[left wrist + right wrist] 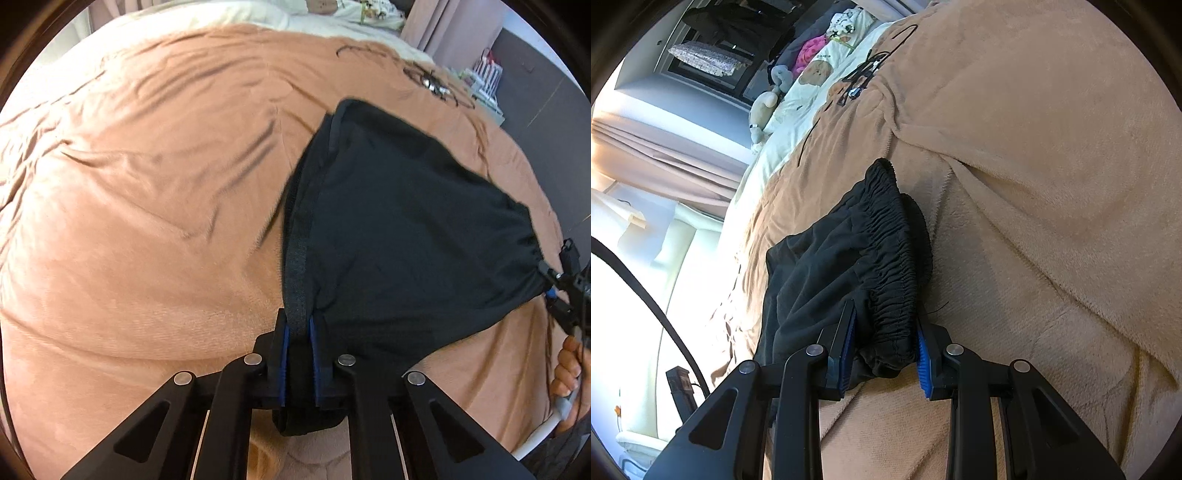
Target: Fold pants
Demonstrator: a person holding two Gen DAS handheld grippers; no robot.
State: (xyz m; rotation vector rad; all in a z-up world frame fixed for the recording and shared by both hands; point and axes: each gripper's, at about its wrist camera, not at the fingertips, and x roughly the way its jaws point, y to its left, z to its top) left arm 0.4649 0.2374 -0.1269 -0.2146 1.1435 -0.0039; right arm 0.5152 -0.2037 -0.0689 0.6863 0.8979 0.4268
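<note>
Black pants point(399, 229) spread over the tan blanket point(147, 221) on a bed, toward the right side of the left wrist view, held up at two points so the cloth hangs taut between them

Left gripper point(298, 332) clamped narrow on a dark strip of hem or seam at the near edge of the pants, blue pads point(283, 354) pressing it from both sides; pinched there probably to carry that edge across for a fold

Right gripper point(886, 343) closed on the bunched elastic waistband point(894, 258), gathered fabric filling the gap between the pads; likely gripped there because the thick band is unlikely to slip. Seen from the left wrist view at the far right, right gripper tips drawing the cloth into a tight pucker, with the person's hand point(567, 373) just below on its handle

Gripped at opposite ends, apparently to keep the cloth flat and free of wrinkles while it is lifted clear of the blanket

Far end of the bed taken up by a cream sheet point(820, 74) with printed figures and a tangle of black cable point(864, 74), well apart from the pants, so room left on the blanket for laying the fold down

Fold judged to be in progress, not yet set down
</note>
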